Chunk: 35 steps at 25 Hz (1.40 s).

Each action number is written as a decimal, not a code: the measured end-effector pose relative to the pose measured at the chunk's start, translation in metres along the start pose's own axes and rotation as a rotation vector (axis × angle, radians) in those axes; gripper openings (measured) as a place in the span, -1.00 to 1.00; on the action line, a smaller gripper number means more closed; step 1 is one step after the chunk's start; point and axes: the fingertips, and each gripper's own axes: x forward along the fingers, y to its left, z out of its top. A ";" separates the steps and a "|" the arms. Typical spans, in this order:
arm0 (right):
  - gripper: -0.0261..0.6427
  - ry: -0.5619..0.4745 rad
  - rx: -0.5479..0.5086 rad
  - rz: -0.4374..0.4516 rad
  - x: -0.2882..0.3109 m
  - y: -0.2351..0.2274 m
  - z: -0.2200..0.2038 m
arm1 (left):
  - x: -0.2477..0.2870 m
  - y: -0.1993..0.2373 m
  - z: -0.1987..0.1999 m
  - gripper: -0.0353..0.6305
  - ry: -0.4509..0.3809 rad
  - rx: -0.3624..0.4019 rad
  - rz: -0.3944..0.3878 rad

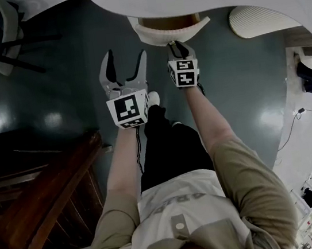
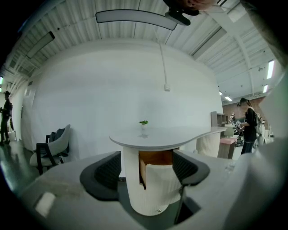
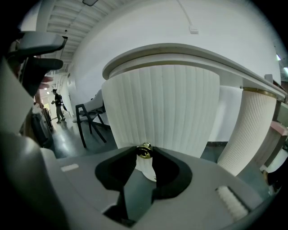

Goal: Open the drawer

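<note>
Dark glossy floor [image 1: 54, 107], patches of light glare on it. Plain white wall [image 2: 90, 99]. Slatted white ceiling [image 2: 67, 27] with lit strip lights [image 2: 270, 69]. Black-framed chair with pale shell seat [image 2: 54, 148] beside wall. Dark brown wooden rail [image 1: 44, 195] at head view's lower left.

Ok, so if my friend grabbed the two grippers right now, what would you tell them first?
Right gripper: shut on the gold knob of the drawer.
Left gripper: open and empty, in the air beside the right one, touching nothing.
Drawer: it sits in the white ribbed pedestal under the table top. Its front is out a little and the wood inside shows.
Done: knob gripped, drawer partly open.
Left: probably pull straight back the rest of the way, then let go of the knob.
</note>
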 end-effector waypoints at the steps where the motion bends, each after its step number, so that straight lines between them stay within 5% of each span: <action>1: -0.58 0.006 -0.002 0.002 -0.002 0.001 -0.002 | -0.001 -0.001 0.000 0.19 -0.001 0.004 -0.001; 35: -0.59 0.114 0.001 -0.009 -0.045 0.013 -0.042 | -0.043 -0.004 0.007 0.20 0.033 0.020 0.043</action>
